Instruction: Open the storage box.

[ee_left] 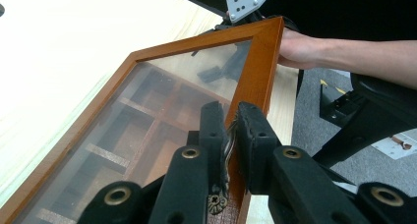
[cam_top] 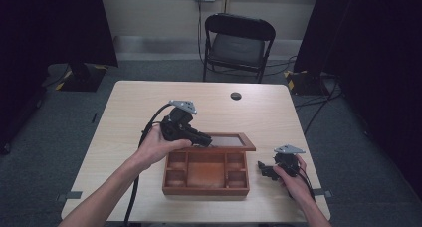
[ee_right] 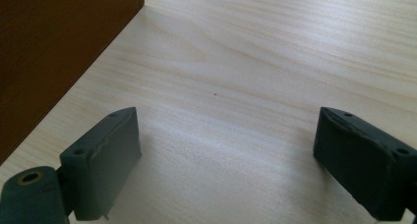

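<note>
A wooden box [cam_top: 206,186] with several compartments sits near the table's front edge. Its glass-paned lid [cam_top: 226,141] is hinged up partway at the back. My left gripper [cam_top: 204,139] is shut on the lid's wooden frame [ee_left: 251,76], one jaw on each side of the frame edge [ee_left: 232,126]. The compartments show through the glass pane [ee_left: 157,101]. My right gripper [cam_top: 263,170] rests low on the table just right of the box, open with nothing between its fingers [ee_right: 226,150]. The box's side wall [ee_right: 54,47] fills the upper left of the right gripper view.
A black folding chair [cam_top: 239,43] stands beyond the table's far edge. A dark round grommet [cam_top: 236,95] sits in the tabletop [cam_top: 139,112] near the back. Cables run on the floor at the right. Bare table lies left of and behind the box.
</note>
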A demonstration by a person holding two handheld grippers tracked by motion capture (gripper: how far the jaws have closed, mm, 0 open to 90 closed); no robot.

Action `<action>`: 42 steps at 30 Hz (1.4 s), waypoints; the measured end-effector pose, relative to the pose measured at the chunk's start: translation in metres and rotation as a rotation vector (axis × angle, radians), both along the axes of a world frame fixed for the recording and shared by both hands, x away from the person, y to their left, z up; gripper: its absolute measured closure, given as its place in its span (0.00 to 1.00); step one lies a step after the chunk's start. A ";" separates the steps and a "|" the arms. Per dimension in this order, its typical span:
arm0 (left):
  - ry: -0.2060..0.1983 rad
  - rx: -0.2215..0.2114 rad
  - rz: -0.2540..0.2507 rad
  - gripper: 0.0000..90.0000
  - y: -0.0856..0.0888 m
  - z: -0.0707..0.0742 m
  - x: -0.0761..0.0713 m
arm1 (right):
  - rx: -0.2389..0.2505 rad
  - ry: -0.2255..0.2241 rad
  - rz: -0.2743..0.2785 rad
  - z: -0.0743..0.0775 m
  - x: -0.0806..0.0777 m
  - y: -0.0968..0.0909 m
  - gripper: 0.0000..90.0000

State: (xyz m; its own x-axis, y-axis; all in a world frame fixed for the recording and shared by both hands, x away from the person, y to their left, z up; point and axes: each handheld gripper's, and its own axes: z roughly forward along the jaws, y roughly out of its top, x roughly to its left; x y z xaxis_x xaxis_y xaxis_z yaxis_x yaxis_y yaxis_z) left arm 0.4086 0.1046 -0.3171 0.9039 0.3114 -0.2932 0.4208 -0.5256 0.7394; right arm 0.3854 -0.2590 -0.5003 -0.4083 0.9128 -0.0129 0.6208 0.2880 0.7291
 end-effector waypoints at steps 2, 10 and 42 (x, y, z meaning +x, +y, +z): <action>-0.001 0.001 -0.003 0.91 0.000 0.000 0.000 | 0.000 0.000 0.000 0.000 0.000 0.000 0.11; -0.001 -0.001 -0.004 0.91 0.001 0.001 0.001 | 0.000 0.000 0.000 0.000 0.000 0.000 0.11; 0.004 0.008 -0.008 0.91 0.000 0.000 0.000 | 0.000 0.001 0.000 0.000 0.000 0.000 0.11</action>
State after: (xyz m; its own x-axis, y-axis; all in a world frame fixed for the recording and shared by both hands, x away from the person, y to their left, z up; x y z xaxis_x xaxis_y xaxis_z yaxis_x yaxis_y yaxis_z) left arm 0.4089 0.1043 -0.3174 0.9051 0.3067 -0.2947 0.4199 -0.5343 0.7336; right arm 0.3854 -0.2590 -0.5003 -0.4081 0.9129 -0.0124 0.6213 0.2876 0.7289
